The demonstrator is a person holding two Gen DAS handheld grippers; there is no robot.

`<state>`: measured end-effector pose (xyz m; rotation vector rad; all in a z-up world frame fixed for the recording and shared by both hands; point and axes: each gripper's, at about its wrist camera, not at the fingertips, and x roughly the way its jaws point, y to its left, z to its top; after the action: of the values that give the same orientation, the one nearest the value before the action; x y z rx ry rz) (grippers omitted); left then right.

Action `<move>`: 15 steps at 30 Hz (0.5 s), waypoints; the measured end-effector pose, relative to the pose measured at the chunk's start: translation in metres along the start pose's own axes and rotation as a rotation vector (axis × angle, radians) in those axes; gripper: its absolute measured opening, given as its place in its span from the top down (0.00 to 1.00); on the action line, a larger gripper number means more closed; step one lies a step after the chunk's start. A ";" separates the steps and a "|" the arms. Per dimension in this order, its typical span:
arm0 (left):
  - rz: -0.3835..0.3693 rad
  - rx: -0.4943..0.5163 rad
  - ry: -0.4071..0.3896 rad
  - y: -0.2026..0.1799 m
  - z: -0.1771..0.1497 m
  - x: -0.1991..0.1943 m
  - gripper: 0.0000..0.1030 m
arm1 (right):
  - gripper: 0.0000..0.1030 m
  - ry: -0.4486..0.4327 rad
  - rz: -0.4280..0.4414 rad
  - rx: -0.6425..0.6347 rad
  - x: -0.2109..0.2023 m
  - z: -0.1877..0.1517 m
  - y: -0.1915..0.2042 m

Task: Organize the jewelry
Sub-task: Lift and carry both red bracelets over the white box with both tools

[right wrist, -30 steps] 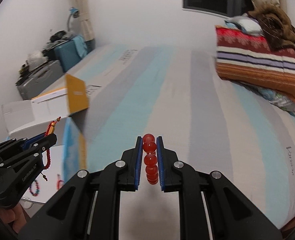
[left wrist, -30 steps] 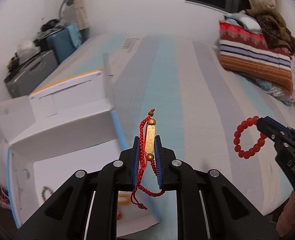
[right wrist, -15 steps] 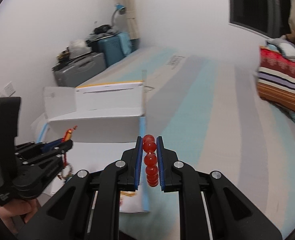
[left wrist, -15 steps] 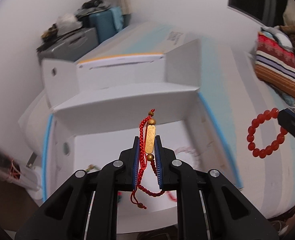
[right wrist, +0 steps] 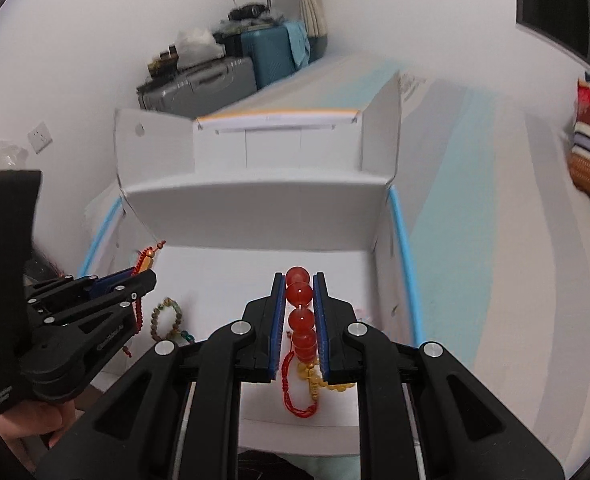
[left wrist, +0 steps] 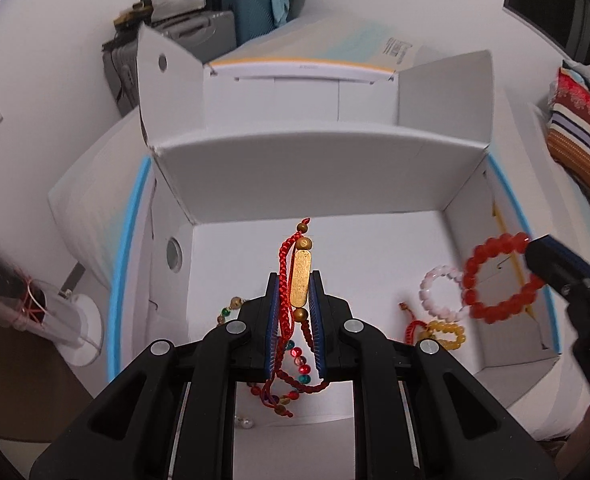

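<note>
My left gripper [left wrist: 293, 280] is shut on a red cord bracelet with a gold bar [left wrist: 300, 278] and holds it above the open white box [left wrist: 295, 168]. My right gripper [right wrist: 299, 280] is shut on a red bead bracelet [right wrist: 300, 308], also above the box; that bracelet shows in the left wrist view [left wrist: 499, 276] at the right. In the box lie a pink bead bracelet [left wrist: 441, 292], a yellow bead bracelet [left wrist: 445, 334], a multicoloured bead bracelet [left wrist: 299, 364] and a brown bead bracelet [right wrist: 167, 320].
The box stands on a striped bed [right wrist: 475, 200] near its left edge, its lid flaps [left wrist: 167, 64] raised. Suitcases [right wrist: 231, 72] stand against the far wall. Folded striped blankets [left wrist: 579, 136] lie at the right.
Both grippers have swung left from over the bed to above the open box, each still holding its bracelet. The box's inside and the bracelets in it have come into view.
</note>
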<state>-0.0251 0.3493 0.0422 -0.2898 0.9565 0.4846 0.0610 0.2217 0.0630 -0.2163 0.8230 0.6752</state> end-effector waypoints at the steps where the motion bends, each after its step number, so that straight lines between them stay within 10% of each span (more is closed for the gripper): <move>1: 0.001 -0.003 0.013 0.001 -0.001 0.006 0.87 | 0.88 0.019 -0.002 0.004 0.008 -0.002 0.000; 15: 0.021 -0.003 0.105 0.005 -0.007 0.046 0.85 | 0.87 0.134 -0.010 0.025 0.060 -0.015 0.004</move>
<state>-0.0109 0.3630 0.0001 -0.3104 1.0622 0.4939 0.0782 0.2466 0.0092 -0.2453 0.9578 0.6454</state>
